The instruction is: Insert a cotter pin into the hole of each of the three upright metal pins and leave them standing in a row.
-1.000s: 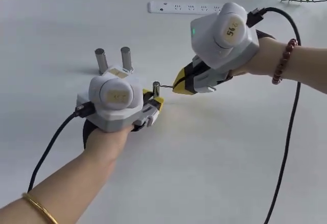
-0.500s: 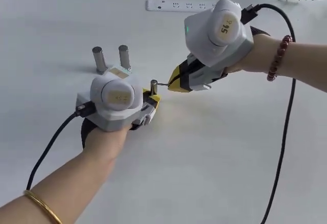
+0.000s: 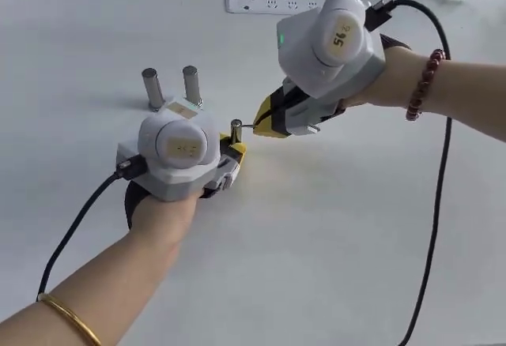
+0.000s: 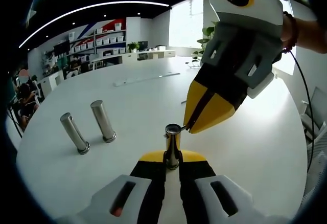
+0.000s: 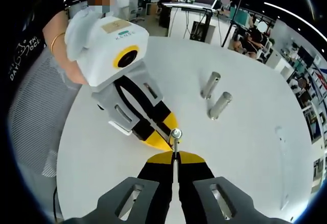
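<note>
Spreading wide, a white counter (image 3: 316,227) carried both tools. The left hand-held gripper (image 3: 235,155) was clamped on the foot of an upright metal pin (image 3: 236,130). Just beside it, the right hand-held gripper (image 3: 261,125) pinched a cotter pin (image 3: 247,127) lying level, its tip aimed at the pin's top. Two more metal pins (image 3: 152,88) stood behind, apart.

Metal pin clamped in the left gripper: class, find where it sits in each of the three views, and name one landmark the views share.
Head view: clamped pin left of centre, upright.
Left gripper view: clamped pin low centre, between that view's jaws.
Right gripper view: clamped pin just below centre, at the jaw tips.
Shared landmark: two free-standing pins, side by side.
</note>
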Action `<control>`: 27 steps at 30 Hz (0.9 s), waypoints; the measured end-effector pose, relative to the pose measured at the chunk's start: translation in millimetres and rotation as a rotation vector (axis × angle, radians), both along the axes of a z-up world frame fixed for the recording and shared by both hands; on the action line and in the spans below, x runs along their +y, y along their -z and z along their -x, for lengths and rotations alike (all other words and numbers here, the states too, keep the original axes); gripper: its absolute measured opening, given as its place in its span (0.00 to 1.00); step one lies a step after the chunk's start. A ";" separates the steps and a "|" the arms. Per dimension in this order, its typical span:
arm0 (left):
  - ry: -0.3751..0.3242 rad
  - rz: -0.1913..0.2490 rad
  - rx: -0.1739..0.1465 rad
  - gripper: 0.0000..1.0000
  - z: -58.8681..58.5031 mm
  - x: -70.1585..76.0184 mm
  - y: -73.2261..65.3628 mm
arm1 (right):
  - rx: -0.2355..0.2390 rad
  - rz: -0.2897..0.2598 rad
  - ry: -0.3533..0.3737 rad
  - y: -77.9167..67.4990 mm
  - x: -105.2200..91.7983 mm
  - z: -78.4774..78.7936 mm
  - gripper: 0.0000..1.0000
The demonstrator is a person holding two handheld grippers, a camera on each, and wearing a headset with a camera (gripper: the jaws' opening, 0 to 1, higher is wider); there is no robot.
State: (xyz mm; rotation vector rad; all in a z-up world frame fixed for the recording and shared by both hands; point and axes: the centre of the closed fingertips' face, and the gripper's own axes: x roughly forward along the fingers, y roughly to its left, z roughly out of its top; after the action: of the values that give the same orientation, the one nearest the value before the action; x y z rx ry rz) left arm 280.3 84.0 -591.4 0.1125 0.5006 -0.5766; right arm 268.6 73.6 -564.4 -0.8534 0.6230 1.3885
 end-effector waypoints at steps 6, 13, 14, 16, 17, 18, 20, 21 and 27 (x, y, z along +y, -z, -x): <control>-0.007 0.002 0.000 0.07 -0.4 -0.5 0.3 | -0.001 -0.003 -0.003 -1.1 3.7 1.5 0.00; -0.014 0.001 -0.004 0.07 -0.9 -0.6 0.6 | -0.005 -0.019 -0.006 -2.2 7.4 1.2 0.00; -0.014 0.002 -0.004 0.07 -0.9 -0.6 0.6 | -0.008 -0.021 -0.009 -2.2 7.8 0.5 0.00; -0.014 0.000 -0.005 0.07 -1.1 -0.7 0.7 | 0.000 -0.029 -0.013 -2.8 9.1 1.5 0.02; -0.016 0.000 -0.005 0.07 -1.3 -0.6 0.8 | 0.001 -0.033 -0.015 -4.0 9.5 2.8 0.05; -0.017 0.000 -0.005 0.07 -1.3 -0.6 0.8 | 0.001 -0.035 -0.015 -4.7 9.5 3.4 0.06; -0.017 0.000 -0.005 0.07 -1.3 -0.7 0.8 | -0.004 -0.034 -0.011 -5.8 8.3 3.2 0.06; -0.017 -0.001 -0.005 0.07 -1.4 -0.7 0.8 | -0.004 -0.031 -0.008 -6.5 6.7 3.0 0.06; -0.019 0.002 -0.005 0.07 -1.5 -0.5 0.8 | -0.011 -0.033 0.008 -10.0 1.6 0.1 0.02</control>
State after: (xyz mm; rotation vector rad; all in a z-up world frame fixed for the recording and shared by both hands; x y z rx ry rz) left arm 281.8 83.5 -592.2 0.1071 0.4953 -0.5579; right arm 268.6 75.2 -554.5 -0.8312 0.5932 1.3823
